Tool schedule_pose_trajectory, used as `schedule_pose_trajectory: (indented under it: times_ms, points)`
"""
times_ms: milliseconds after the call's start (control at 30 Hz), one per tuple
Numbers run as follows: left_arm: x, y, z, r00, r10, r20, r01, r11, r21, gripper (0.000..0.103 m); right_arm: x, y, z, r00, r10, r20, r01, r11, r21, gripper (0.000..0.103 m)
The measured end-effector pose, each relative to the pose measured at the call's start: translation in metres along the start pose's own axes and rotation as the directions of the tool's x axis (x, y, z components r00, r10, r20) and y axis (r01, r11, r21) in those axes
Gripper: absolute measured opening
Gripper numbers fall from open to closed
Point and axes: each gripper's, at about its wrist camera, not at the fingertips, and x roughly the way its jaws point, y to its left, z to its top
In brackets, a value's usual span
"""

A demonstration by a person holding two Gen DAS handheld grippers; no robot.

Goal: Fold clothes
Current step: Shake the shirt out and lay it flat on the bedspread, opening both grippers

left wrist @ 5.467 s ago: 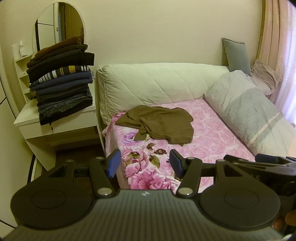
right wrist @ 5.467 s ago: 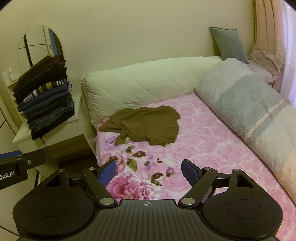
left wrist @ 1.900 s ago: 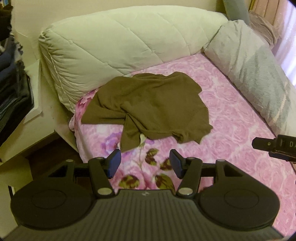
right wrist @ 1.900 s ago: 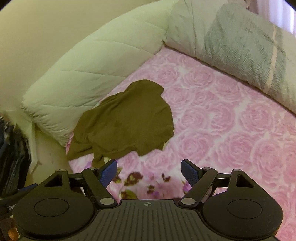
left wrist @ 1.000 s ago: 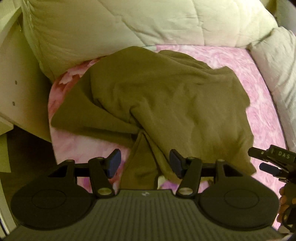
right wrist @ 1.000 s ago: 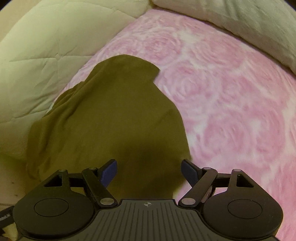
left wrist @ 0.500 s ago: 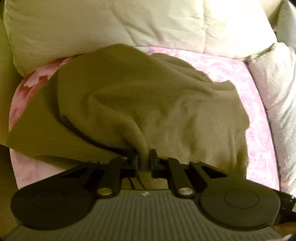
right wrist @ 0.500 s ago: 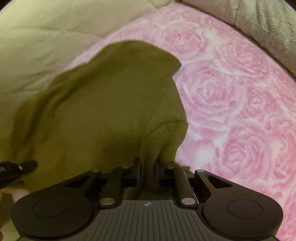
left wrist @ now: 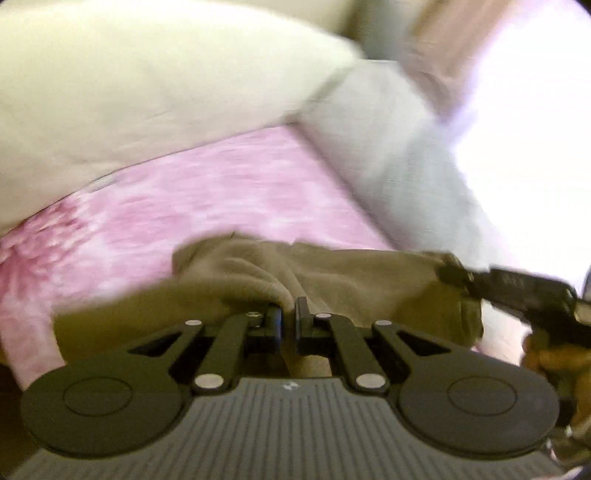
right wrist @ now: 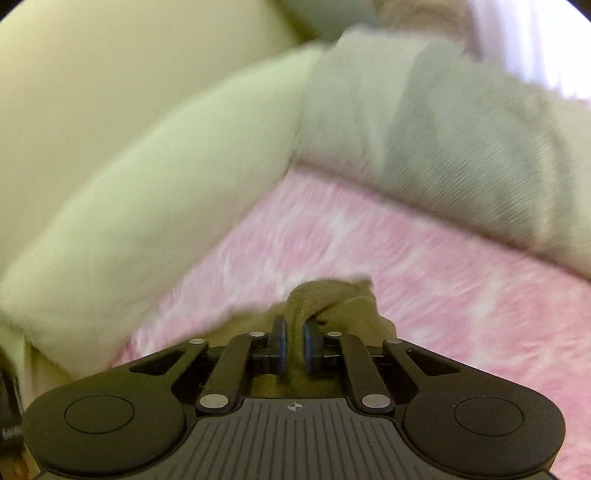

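Seen only from the left wrist: the left gripper (left wrist: 288, 310), clenched on a fold of the olive-brown garment (left wrist: 351, 280), and at the far right edge the right gripper (left wrist: 452, 275), dark and blurred, nipping the cloth's other end, with the holder's fingers (left wrist: 554, 360) curled below it. Also there alone: a washed-out bright window area (left wrist: 535, 110) at upper right, plus a pinkish curtain (left wrist: 443, 33).

Seen only from the right wrist: the blue pads (right wrist: 281, 343) of that right claw, pressed together on a bunched ridge of the same fabric, and a dark blurred shape at the lower left rim, too smeared to identify.

Garment: olive-brown, soft knit look, stretched in a band between both claws across the left view, rumpled into ridges near the left claw, one corner drooping at right. Held above the pink rose-print bed sheet (left wrist: 221, 199); whether its lower part touches the bed cannot be told, since the gripper bodies hide it. In the right view only a small bunched hump above the pads.

Surroundings, left to right: cream quilted cushion (left wrist: 147, 74), pink sheet, grey rolled blanket (left wrist: 406, 147). Both frames motion-blurred.

Containers: not visible in either view.
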Motion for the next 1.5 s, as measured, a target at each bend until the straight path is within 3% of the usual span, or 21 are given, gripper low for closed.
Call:
schedule_pose_trajectory:
  times_ms: [100,233,467,533,567,600,633,667,700,833,900,1000,1100,1200,1367,1500]
  points:
    - [-0.023,-0.069,-0.018,0.993,-0.114,0.001,0.114,0.990,0.080,0.003,-0.080,-0.025,0.005,0.991,-0.037,0.127,0.033,0.999,0.034,0.004]
    - [-0.053,-0.158,-0.052,0.966,-0.258,-0.003,0.256,0.955,0.149,0.003,-0.190,-0.061,0.002,0.956,-0.102,0.277,0.084,0.994,0.077,0.004]
    - [-0.106,-0.327,-0.139,0.867,-0.498,-0.026,0.488,0.838,0.245,0.004,-0.390,-0.125,-0.029,0.836,-0.250,0.489,0.203,0.968,0.148,0.004]
    - [-0.108,-0.374,-0.175,0.835,-0.530,-0.147,0.549,0.792,0.267,0.008,-0.439,-0.149,-0.047,0.797,-0.347,0.495,0.280,0.938,0.207,0.008]
    - [-0.106,-0.389,-0.194,0.832,-0.516,-0.203,0.555,0.783,0.281,0.013,-0.456,-0.159,-0.058,0.778,-0.405,0.480,0.341,0.914,0.218,0.022]
    - [-0.104,-0.400,-0.213,0.832,-0.495,-0.252,0.553,0.778,0.297,0.020,-0.471,-0.170,-0.070,0.755,-0.475,0.452,0.413,0.880,0.233,0.070]
    - [-0.102,-0.412,-0.231,0.829,-0.471,-0.300,0.552,0.773,0.313,0.021,-0.484,-0.182,-0.085,0.725,-0.552,0.413,0.492,0.834,0.250,0.096]
    - [-0.100,-0.423,-0.250,0.825,-0.445,-0.347,0.552,0.766,0.329,0.020,-0.497,-0.194,-0.102,0.708,-0.597,0.376,0.531,0.802,0.274,0.095]
    - [-0.098,-0.435,-0.268,0.819,-0.418,-0.393,0.552,0.759,0.345,0.021,-0.511,-0.206,-0.122,0.707,-0.619,0.343,0.540,0.785,0.305,0.095]
    - [-0.085,-0.433,-0.297,0.877,-0.239,-0.418,0.431,0.777,0.459,0.026,-0.558,-0.249,-0.208,0.753,-0.637,0.166,0.498,0.716,0.490,0.095]
    - [-0.075,-0.421,-0.301,0.900,-0.138,-0.414,0.349,0.796,0.495,0.026,-0.576,-0.253,-0.255,0.759,-0.647,0.077,0.512,0.666,0.543,0.095]
    - [-0.086,-0.400,-0.311,0.913,-0.025,-0.407,0.261,0.803,0.536,0.026,-0.592,-0.242,-0.318,0.768,-0.639,-0.040,0.542,0.616,0.572,0.095]
    - [-0.102,-0.388,-0.313,0.919,0.027,-0.394,0.223,0.788,0.574,0.026,-0.574,-0.236,-0.339,0.785,-0.605,-0.132,0.550,0.585,0.596,0.095]
    - [-0.105,-0.387,-0.308,0.921,0.034,-0.387,0.235,0.745,0.624,0.029,-0.557,-0.213,-0.352,0.793,-0.574,-0.206,0.562,0.558,0.610,0.095]
    - [-0.119,-0.388,-0.298,0.938,0.012,-0.346,0.262,0.631,0.731,0.039,-0.519,-0.186,-0.351,0.800,-0.548,-0.244,0.562,0.543,0.623,0.095]
    - [-0.121,-0.370,-0.296,0.925,0.022,-0.380,0.295,0.589,0.752,0.040,-0.502,-0.156,-0.343,0.786,-0.565,-0.252,0.583,0.540,0.607,0.095]
